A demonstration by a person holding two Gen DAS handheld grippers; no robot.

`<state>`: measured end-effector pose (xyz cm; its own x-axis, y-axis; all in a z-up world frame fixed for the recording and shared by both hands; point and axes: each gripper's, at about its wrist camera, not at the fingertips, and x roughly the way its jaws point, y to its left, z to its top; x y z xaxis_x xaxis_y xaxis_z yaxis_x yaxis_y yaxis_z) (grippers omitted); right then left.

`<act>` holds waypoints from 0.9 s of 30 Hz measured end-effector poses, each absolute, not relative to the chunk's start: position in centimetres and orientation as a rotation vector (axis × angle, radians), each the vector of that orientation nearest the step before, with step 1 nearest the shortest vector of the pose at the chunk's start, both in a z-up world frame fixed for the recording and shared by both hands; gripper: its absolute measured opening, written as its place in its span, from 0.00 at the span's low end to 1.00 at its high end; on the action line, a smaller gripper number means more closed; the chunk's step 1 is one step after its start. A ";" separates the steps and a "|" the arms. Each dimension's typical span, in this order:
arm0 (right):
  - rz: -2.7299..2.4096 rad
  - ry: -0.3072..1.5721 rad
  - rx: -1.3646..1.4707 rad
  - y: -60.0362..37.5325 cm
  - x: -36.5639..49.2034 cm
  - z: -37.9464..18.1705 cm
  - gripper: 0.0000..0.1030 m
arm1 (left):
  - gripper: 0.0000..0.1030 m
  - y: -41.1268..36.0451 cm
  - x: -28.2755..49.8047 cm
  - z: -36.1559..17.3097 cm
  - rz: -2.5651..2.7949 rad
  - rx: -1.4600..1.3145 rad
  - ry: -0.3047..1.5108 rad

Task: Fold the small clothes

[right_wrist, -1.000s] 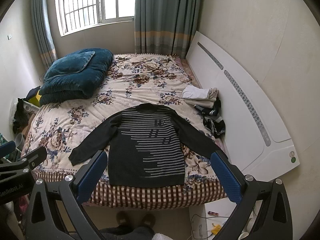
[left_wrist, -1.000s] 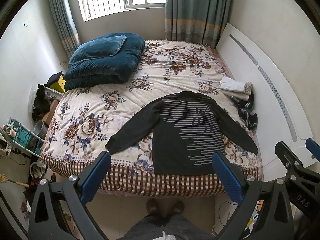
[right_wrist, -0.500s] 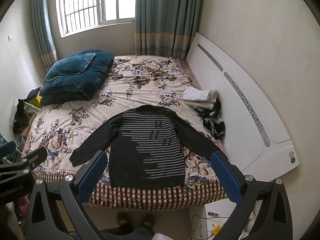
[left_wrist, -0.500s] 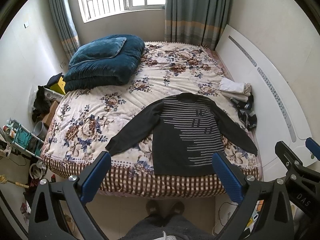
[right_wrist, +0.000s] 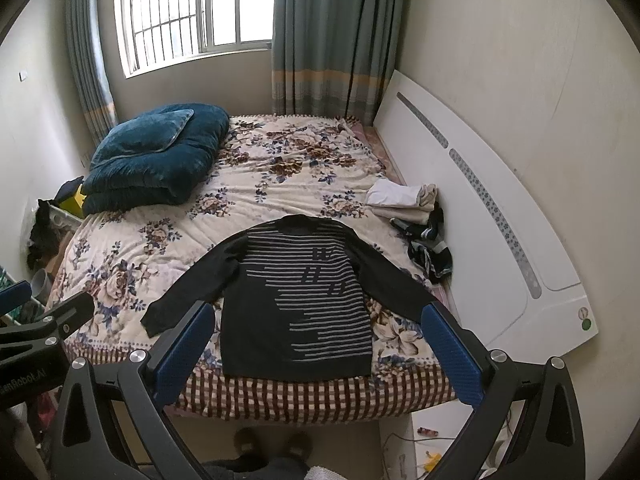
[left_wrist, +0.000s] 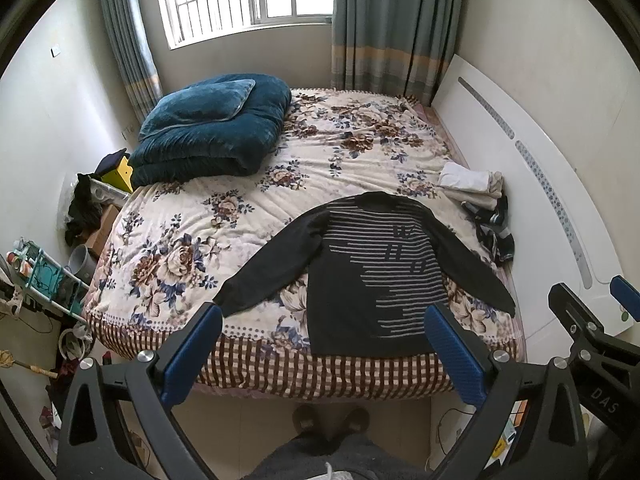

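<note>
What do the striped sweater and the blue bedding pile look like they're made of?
Sweater: likely a thin knit, matte dark fabric with pale woven-looking stripes, lying flat and limp. Blue bedding pile: probably plush velvet or fleece; it shows a soft sheen and thick, puffy folds.

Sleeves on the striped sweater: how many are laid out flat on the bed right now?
2. The left sleeve angles out toward the bed's near-left edge; the right sleeve angles toward the headboard side, its cuff hidden behind a gripper finger. Neither is folded in.
</note>
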<state>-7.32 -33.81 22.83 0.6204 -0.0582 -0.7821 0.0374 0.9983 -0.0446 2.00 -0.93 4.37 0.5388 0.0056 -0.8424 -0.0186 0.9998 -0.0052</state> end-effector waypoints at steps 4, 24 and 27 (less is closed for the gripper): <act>-0.055 0.898 -0.026 -33.6 -6.8 23.4 1.00 | 1.00 -0.8 1.7 4.1 0.014 -0.015 0.999; -0.054 0.883 -0.028 -33.5 -7.2 23.6 1.00 | 1.00 -0.8 1.6 4.2 0.010 -0.018 0.995; -0.053 0.881 -0.029 -33.5 -7.3 23.6 1.00 | 1.00 -0.8 1.8 4.3 0.008 -0.021 0.994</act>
